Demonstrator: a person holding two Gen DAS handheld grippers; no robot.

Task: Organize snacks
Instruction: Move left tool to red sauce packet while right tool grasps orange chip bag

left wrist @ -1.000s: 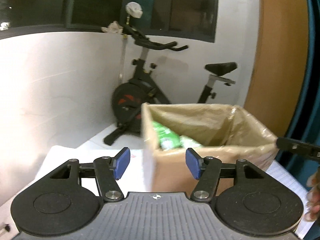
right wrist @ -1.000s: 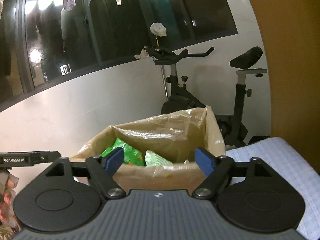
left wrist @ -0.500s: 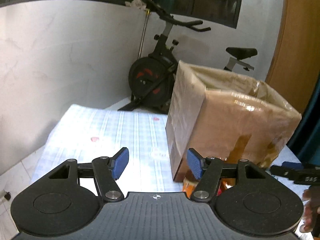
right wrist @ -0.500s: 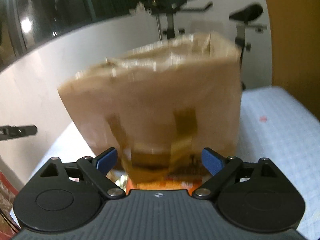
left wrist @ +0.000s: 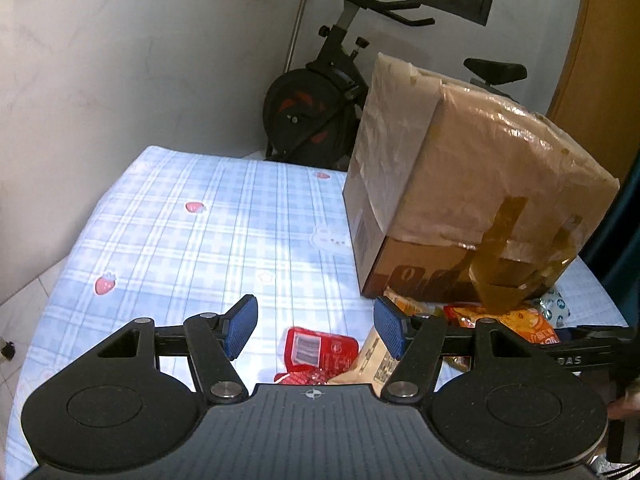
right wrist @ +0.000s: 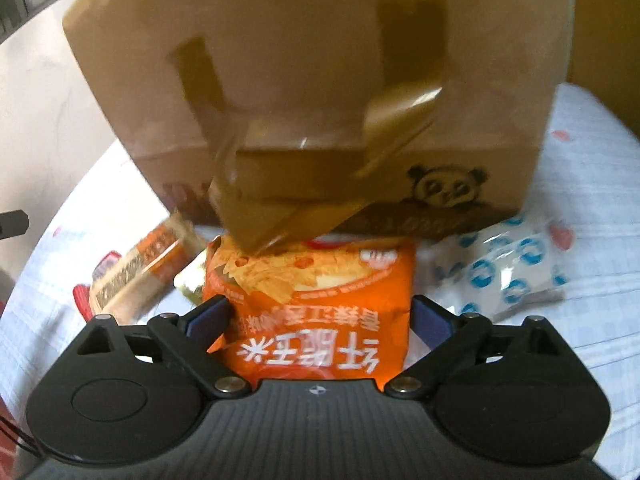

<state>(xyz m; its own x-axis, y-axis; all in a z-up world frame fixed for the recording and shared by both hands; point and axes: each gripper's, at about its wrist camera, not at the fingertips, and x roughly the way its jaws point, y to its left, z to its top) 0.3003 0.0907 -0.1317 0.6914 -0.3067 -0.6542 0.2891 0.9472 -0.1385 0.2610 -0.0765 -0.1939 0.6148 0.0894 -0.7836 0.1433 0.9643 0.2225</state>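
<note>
Both fisheye views are dim and warm-tinted indoors, with dark vignetted corners and strong bending of straight lines toward the edges. In the left wrist view focus is fairly crisp: the checked tablecloth (left wrist: pixel 208 240) shows a pale bright patch near its middle, and glossy tape on the cardboard box (left wrist: pixel 472 200) catches soft highlights along its top right edge. The far white wall (left wrist: pixel 140 60) is unevenly lit, brighter in the centre. The right wrist view is smeared by motion blur: the box front and the orange snack packet (right wrist: pixel 316 300) look streaked, print barely legible.
</note>
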